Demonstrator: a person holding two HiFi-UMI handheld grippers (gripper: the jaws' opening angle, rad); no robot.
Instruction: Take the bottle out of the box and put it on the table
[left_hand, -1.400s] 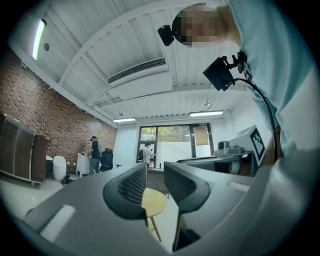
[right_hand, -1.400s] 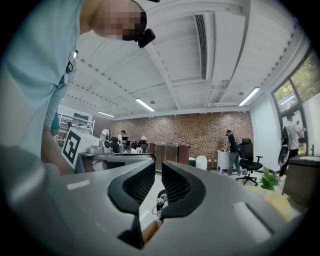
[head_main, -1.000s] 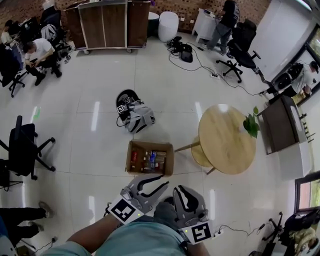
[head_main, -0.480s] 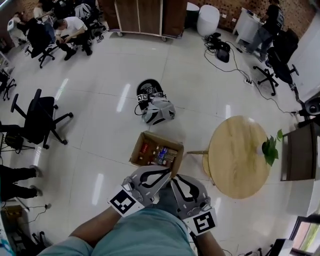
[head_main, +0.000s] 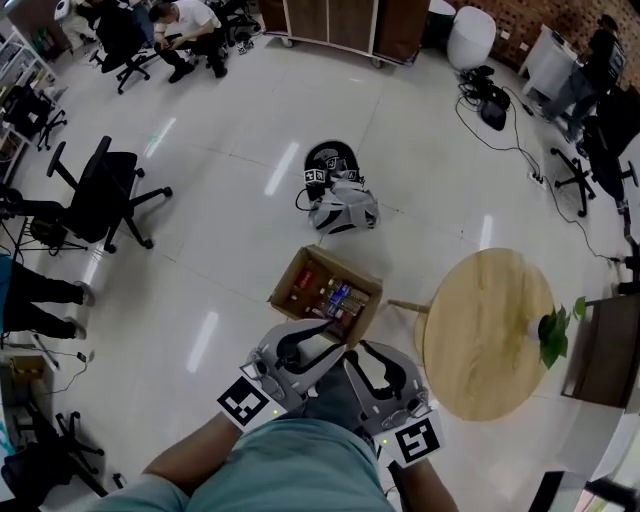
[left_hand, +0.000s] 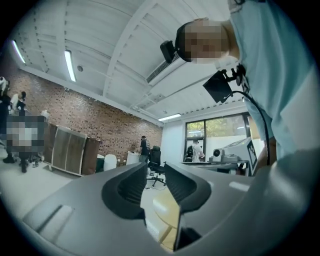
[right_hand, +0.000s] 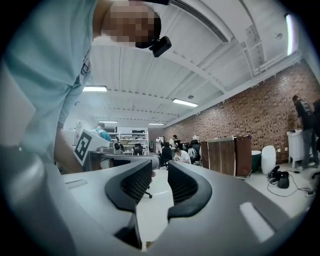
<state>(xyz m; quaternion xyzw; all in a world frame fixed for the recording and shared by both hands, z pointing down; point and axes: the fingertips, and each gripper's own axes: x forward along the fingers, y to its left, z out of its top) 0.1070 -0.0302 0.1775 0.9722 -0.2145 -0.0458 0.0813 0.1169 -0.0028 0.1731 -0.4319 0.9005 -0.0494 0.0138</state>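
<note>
bottles (head_main: 336, 297) lie in the box (head_main: 287, 275) on the floor, just ahead of the left gripper (head_main: 318, 345) and right gripper (head_main: 372, 362), beside the table (head_main: 490, 320). both pairs of jaws stand apart, nothing between, having just been opening. only the head view shows the box; the gripper views look level across the room. a second ago the box sat farther from the jaws.

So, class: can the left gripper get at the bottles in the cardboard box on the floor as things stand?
Probably yes. The box is open-topped with the bottles exposed, and nothing lies between it and the left gripper, whose fingers have just been opening, empty. It would need lowering first.
</note>
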